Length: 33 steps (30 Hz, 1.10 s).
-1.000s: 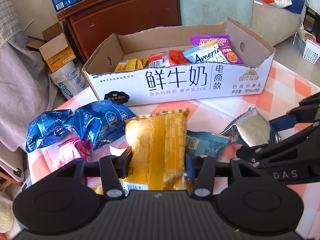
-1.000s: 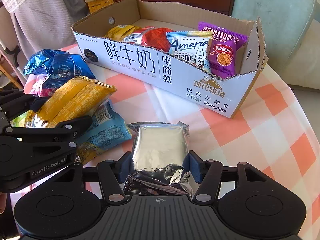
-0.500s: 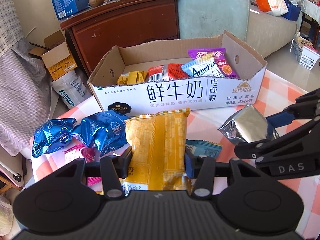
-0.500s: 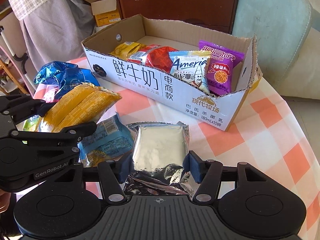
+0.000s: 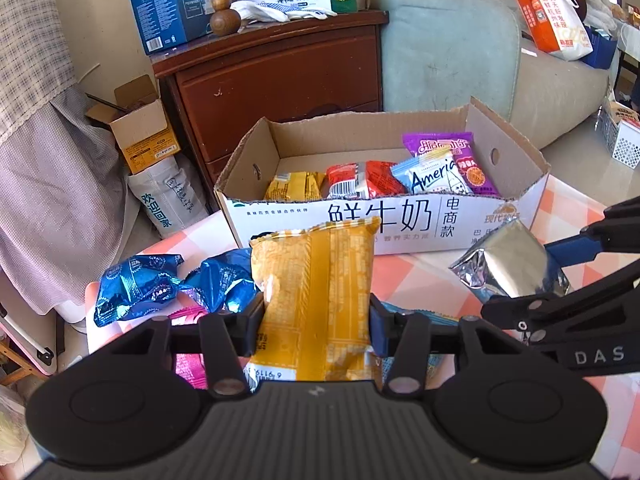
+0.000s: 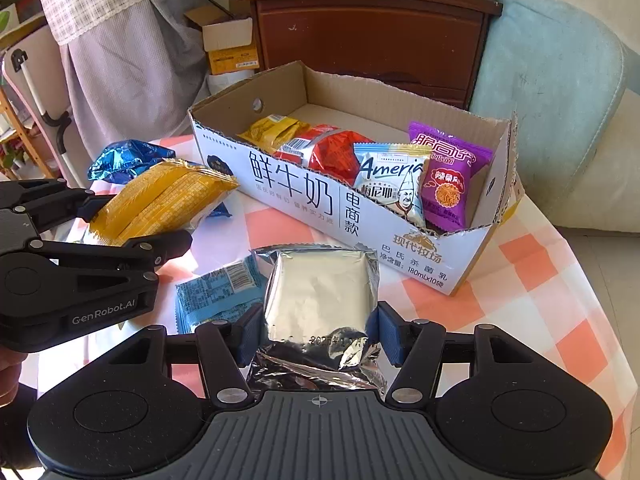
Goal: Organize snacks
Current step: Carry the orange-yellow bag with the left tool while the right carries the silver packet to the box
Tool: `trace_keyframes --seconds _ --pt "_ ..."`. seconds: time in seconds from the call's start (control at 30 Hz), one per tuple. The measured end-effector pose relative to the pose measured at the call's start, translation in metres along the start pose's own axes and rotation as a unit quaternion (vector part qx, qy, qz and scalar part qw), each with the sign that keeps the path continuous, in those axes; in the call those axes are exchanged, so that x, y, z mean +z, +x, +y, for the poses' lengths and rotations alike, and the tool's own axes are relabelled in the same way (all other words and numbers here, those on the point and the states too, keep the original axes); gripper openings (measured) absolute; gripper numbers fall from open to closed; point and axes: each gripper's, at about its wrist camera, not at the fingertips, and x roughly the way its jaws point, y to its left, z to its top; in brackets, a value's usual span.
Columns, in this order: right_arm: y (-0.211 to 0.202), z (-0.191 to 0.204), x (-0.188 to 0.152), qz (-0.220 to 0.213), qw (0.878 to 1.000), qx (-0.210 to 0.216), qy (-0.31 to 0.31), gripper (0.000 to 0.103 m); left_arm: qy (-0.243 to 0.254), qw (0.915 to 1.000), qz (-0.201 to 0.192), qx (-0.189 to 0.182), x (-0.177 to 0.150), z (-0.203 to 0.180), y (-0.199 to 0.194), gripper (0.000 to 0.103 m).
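Left wrist view: the left claw (image 5: 316, 320) is closed on a yellow pack (image 5: 314, 300), its pads pressing the pack's two long sides; the pack stands up between the fingers, its top edge reaching across the lower front wall of the box (image 5: 400, 220) ahead; the box sits on the checked cloth (image 5: 420, 276) straight ahead of the claw, open at the top, holding a small yellow pack (image 5: 294, 186) at its left, a red pack (image 5: 360, 178) in the middle, a white pack (image 5: 434, 178) and a purple pack (image 5: 460, 160) at its right; two blue packs (image 5: 176, 286) lie left of the claw, with a pink pack (image 5: 190, 360) below them, partly hidden by the left finger; a light-blue pack (image 5: 416, 316) shows just past the right finger, mostly hidden; to the right the right claw (image 5: 540, 280) holds a silver pack (image 5: 508, 268) clear of the cloth.

Right wrist view: the right claw (image 6: 316, 334) is closed on the silver pack (image 6: 320, 296), pads on its two sides, the crumpled lower seam hanging toward the camera; the box (image 6: 340, 208) lies ahead and slightly right; the light-blue pack (image 6: 220, 292) lies flat on the cloth (image 6: 532, 264) just left of the claw; farther left the left claw (image 6: 120, 216) grips the yellow pack (image 6: 160, 200), seemingly lifted off the cloth, though the angle makes that hard to judge; a blue pack (image 6: 124, 160) lies beyond it.
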Motion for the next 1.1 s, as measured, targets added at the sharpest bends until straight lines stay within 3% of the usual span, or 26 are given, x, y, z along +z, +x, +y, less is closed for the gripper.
trace_keyframes --seconds 1.1 --pt "-0.017 -0.005 0.044 -0.077 0.996 -0.046 0.011 0.058 -0.052 0.9944 -0.080 0.045 0.065 0.009 -0.007 0.049"
